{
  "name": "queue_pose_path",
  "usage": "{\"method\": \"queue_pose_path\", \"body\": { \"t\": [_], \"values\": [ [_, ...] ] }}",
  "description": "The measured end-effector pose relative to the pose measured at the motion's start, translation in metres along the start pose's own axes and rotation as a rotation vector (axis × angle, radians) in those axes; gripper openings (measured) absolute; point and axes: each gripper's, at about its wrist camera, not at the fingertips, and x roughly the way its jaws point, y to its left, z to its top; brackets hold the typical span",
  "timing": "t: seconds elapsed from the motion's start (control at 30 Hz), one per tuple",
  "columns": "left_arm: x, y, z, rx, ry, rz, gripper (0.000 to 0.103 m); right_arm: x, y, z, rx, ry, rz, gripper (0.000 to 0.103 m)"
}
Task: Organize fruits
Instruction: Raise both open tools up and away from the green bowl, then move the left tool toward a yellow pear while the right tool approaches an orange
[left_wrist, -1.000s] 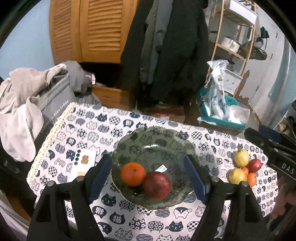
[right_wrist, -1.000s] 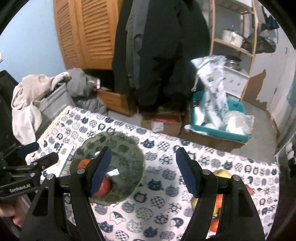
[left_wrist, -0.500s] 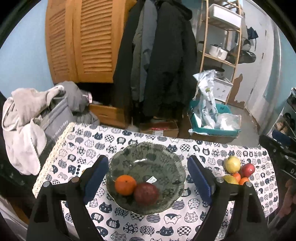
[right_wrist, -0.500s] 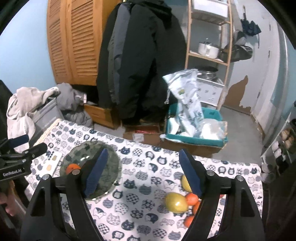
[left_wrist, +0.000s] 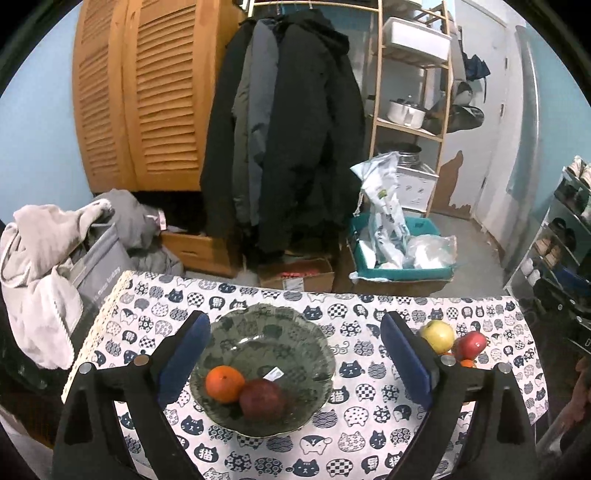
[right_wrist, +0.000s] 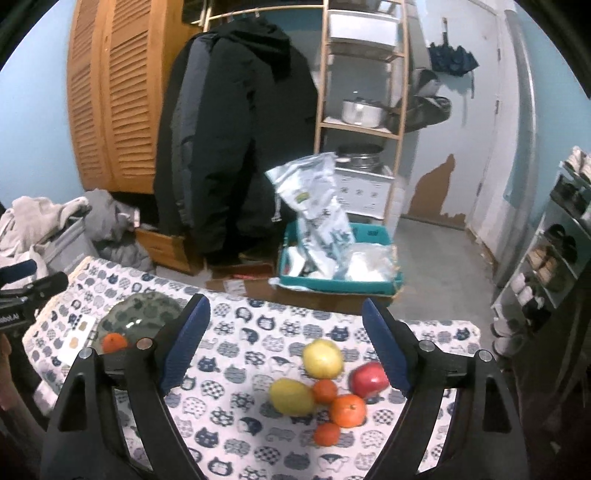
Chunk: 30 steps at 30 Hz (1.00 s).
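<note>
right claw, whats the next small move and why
Probably lower the open, empty right claw onto the nearer yellow fruit. Six fruits lie loose on the tablecloth, while the bowl holds only two.

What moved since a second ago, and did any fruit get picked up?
Both grippers pulled up and back from the table. The right gripper swung from over the bowl to above the loose fruit pile. Nothing was grabbed: both are open and empty. The orange and red fruit stayed in the bowl.
</note>
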Motion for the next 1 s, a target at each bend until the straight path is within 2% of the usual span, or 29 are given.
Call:
{"method": "queue_pose_path", "body": {
  "t": [0.13, 0.63, 1.0],
  "values": [
    [-0.003, -0.015, 0.003, 0.029, -0.016, -0.004, 0.100, -0.005, -0.017, -0.006, 0.020, 0.001, -0.030, 0.084],
    [-0.005, -0.069, 0.006, 0.110, -0.019, -0.049, 0.101, -0.011, -0.064, -0.027, 0.081, 0.025, -0.104, 0.085],
    [0.015, -0.103, 0.002, 0.148, 0.036, -0.091, 0.101, -0.007, -0.090, -0.041, 0.100, 0.055, -0.147, 0.085]
  ]
}}
